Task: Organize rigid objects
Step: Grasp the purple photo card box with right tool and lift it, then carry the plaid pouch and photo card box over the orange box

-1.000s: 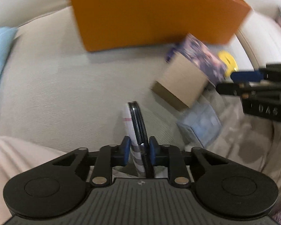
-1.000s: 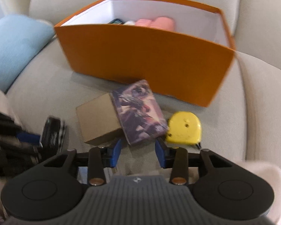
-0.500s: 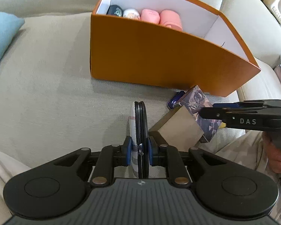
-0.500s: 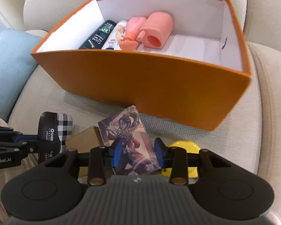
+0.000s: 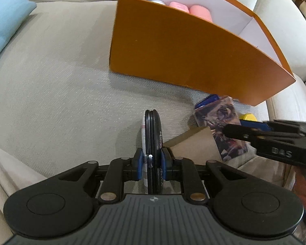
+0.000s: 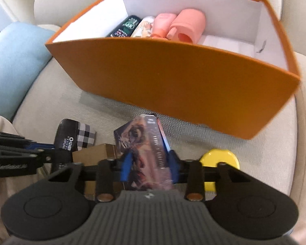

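A beige sofa seat (image 5: 57, 94) carries an open orange box (image 6: 173, 77) with white inner walls, set toward the seat's back edge, against the backrest. Inside, along its far left wall, lie a dark green tube (image 6: 125, 27), a pale printed tube (image 6: 143, 25) and two pink items (image 6: 181, 25), side by side. A light blue cushion (image 6: 14, 65) rests at the seat's left edge. Near the front edge, a person holds two handheld grippers. The left gripper (image 5: 151, 162) has its blue pads pressed tight on a flat round black compact (image 5: 153, 134) with a checked face, held upright on its edge above the seat. The right gripper (image 6: 150, 163) has just been closing its jaws, and its blue pads now pinch an illustrated card box (image 6: 151, 151), which stands tilted up out of the pile with its top end leaning toward the orange box. Just left of it, touching it, a plain brown cardboard box (image 6: 93, 153) lies on the seat. A yellow tape measure (image 6: 219, 158) lies just right of the right gripper, partly hidden behind its frame. A blue object (image 5: 207, 101) peeks from behind the card box, close to the orange box's front wall; what it is cannot be made out.
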`<state>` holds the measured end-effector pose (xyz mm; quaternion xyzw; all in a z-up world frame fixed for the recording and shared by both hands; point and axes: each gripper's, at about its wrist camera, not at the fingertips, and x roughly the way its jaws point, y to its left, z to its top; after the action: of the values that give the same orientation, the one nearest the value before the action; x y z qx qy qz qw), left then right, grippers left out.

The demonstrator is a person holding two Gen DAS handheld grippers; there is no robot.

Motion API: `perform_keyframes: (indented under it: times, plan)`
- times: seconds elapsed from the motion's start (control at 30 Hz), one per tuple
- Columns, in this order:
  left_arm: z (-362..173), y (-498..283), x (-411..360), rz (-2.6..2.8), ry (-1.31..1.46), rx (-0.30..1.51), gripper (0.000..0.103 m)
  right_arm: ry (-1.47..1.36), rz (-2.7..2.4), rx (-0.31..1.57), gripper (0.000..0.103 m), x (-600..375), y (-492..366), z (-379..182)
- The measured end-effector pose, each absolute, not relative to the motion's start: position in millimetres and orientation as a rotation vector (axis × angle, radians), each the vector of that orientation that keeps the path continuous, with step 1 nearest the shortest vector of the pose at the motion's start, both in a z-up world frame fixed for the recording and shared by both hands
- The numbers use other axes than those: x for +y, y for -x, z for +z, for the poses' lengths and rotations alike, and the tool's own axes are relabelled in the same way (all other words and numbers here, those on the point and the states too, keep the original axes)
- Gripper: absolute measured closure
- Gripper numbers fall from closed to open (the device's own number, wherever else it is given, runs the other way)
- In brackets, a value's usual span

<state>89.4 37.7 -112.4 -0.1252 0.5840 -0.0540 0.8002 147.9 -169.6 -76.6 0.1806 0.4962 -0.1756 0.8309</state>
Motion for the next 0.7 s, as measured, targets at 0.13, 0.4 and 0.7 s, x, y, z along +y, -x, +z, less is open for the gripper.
perform_keyframes:
  times: [0.13, 0.4, 0.7]
  plan:
    - [-113, -86, 39, -0.101, 0.282, 1.253, 0.083, -0.396, -0.417, 1.03, 0.079, -162, -136, -69]
    - [-115, -83, 54, -0.07, 0.332, 1.267, 0.079, -0.366, -0.371, 1.059, 0.079, -154, -160, -67]
    - [-117, -84, 37, -0.096, 0.246, 1.249, 0.075, -0.343, -0.415, 1.084, 0.076, -152, -179, -71]
